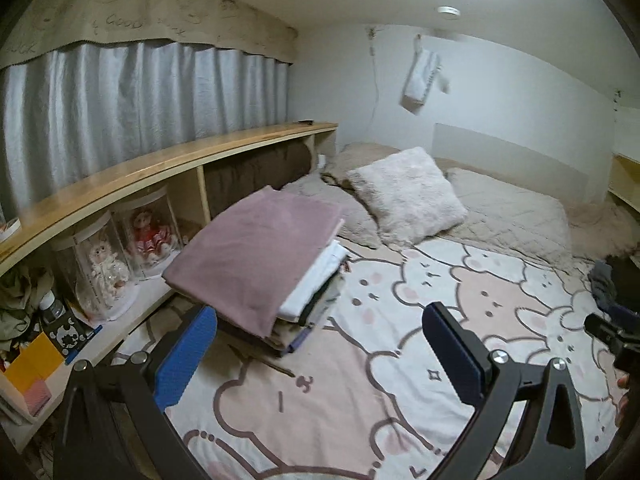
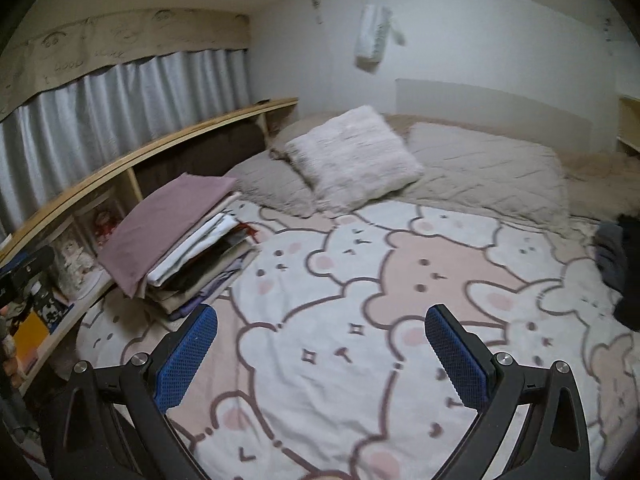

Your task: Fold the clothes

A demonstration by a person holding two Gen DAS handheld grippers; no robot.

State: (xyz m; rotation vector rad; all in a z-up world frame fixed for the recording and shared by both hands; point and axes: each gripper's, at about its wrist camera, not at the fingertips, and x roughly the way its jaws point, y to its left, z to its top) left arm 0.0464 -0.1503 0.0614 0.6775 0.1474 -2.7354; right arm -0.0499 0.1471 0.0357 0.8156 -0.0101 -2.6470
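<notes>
A stack of folded clothes (image 1: 264, 264) (image 2: 180, 240) with a mauve piece on top sits on the left side of the bed, beside the shelf. My left gripper (image 1: 320, 320) is open just in front of the stack, its left pad close to the bottom edge. My right gripper (image 2: 320, 320) is open over the bear-print bedspread (image 2: 360, 280) with nothing between its fingers. A dark pile of unfolded clothes (image 1: 612, 280) (image 2: 620, 260) lies at the right edge of the bed. The other gripper's tip (image 1: 608, 328) shows at the right edge of the left wrist view.
A fluffy pink cushion (image 1: 408, 192) (image 2: 352, 156) lies on beige pillows (image 2: 480, 168) at the bed's head. A wooden shelf unit (image 1: 160, 160) along the left wall holds dolls in clear cases (image 1: 132, 248) and small items. Grey curtains (image 1: 120, 96) hang above.
</notes>
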